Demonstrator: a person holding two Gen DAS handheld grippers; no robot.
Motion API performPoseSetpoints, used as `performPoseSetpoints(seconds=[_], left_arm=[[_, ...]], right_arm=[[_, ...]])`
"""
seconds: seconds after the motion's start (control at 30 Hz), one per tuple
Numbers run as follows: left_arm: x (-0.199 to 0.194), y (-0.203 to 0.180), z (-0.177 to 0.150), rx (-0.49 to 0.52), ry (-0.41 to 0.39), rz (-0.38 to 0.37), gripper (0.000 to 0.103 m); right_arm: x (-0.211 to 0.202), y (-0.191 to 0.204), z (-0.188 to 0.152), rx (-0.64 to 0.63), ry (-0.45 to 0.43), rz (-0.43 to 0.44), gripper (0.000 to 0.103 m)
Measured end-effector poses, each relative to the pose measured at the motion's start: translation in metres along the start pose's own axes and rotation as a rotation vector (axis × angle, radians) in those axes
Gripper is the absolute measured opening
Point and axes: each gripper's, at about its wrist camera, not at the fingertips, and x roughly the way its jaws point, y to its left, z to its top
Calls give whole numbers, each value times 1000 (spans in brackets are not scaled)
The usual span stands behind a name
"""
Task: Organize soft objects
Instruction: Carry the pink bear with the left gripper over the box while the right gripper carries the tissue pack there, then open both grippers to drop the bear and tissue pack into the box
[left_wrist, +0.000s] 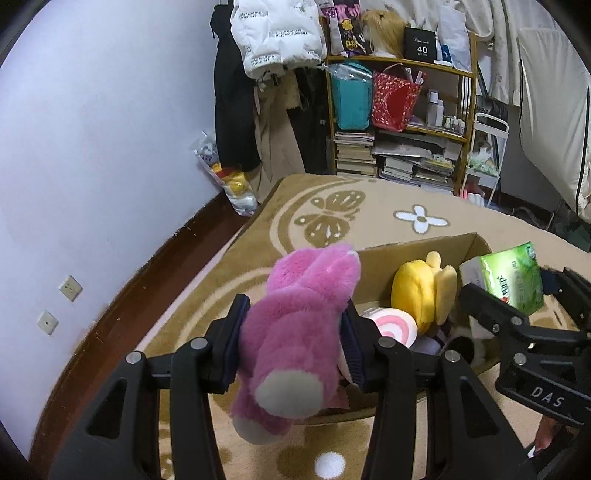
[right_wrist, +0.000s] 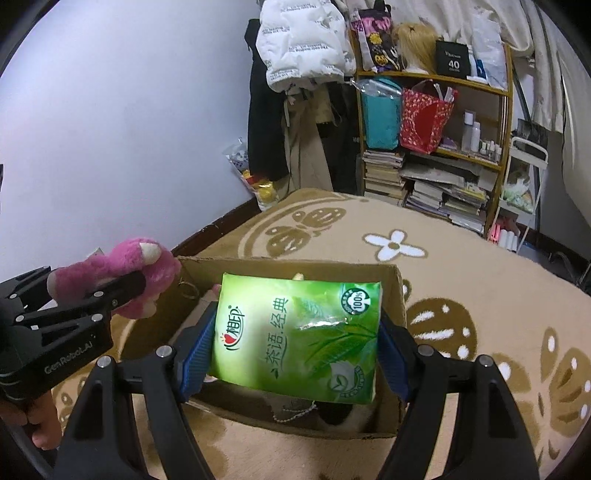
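A big soft rug (right_wrist: 461, 266) covers the floor. It is tan and fuzzy, with brown butterfly shapes and white flowers on it. To the left the rug ends at a dark brown strip of floor along a smooth pale wall (left_wrist: 92, 129). There is lots of bare rug on the far side and on the right of the box.

At the far end stands a wooden shelf (right_wrist: 506, 110) crammed with bags, bottles and stacks of books. A puffy white coat (left_wrist: 277, 33) hangs beside it.

A brown cardboard box (right_wrist: 400, 295) sits on the rug, near, with its top open. Its walls are thin and stiff, with straight edges. Inside it, seen from the left wrist camera, lie a round yellow plush toy (left_wrist: 421, 291) and a flat pink-and-white swirl cushion (left_wrist: 391, 325), touching each other.

The right gripper (right_wrist: 295, 339) has its jaws wide apart but pressed on both sides of a green tissue pack (right_wrist: 299, 332). The pack is shiny, crinkly plastic, shaped like a pillow, and it hangs over the open box.

The left gripper (left_wrist: 291, 336) has its jaws partly closed, squeezing a pink plush bear (left_wrist: 295, 328). The bear is fluffy with cream paws. It hangs just by the box's near left corner
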Motion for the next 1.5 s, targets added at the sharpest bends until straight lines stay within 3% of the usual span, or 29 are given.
performPoseSetpoints(seconds=[0.33,0.73,1.03,1.2,1.3,1.37,1.5], left_arm=[[27,-8,-13,16,51,-20,47],[35,-3,-20,7,96,-1,53],[31,-6,-20,20,86,4,57],[26,-6,-20,33,83,16,66],[19,-6,-20,37,82,22,68],[13,-4,-20,34,74,23,78],[0,-2,-21,40,60,43,82]], right_arm=[[29,5,-17,-36,51,-21,81],[33,6,-34,-18,73,-53,82],[30,5,-35,-9,66,-60,82],[25,2,-33,2,56,-53,84],[19,3,-32,4,42,-57,90],[14,3,-31,9,29,-45,91],[2,3,-28,22,19,-45,98]])
